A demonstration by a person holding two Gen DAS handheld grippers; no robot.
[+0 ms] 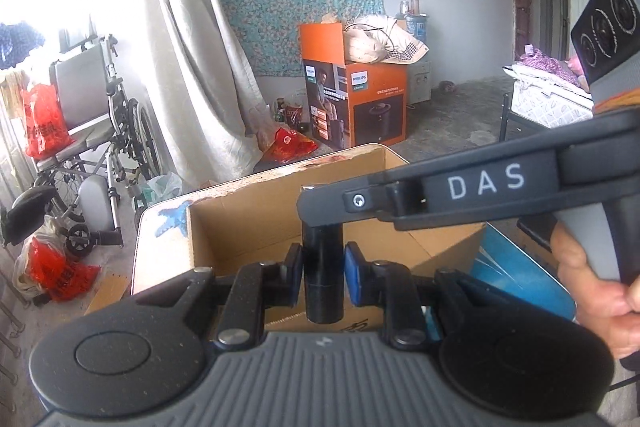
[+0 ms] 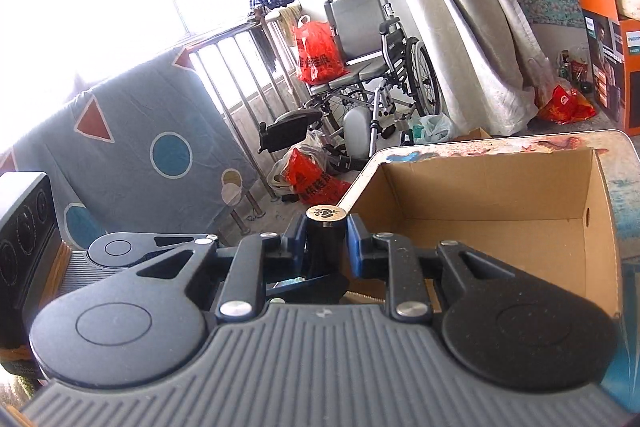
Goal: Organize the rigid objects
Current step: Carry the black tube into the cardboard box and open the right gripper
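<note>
A black cylinder (image 1: 323, 273) with a metal cap (image 2: 325, 214) stands upright, held by both grippers above the near edge of an open cardboard box (image 1: 256, 223). My left gripper (image 1: 322, 273) is shut on its lower body with blue pads. My right gripper (image 2: 326, 247) is shut on its upper part; in the left wrist view it reaches in from the right (image 1: 320, 205). The box (image 2: 500, 211) shows empty inside and sits on a worn table (image 2: 460, 147).
A wheelchair (image 1: 100, 115) with a red bag (image 1: 42, 123) stands left by the curtain (image 1: 192, 67). An orange Philips carton (image 1: 356, 99) sits on the floor behind the table. A blue patterned cloth (image 2: 132, 155) hangs over a railing. A bed (image 1: 548, 95) is at right.
</note>
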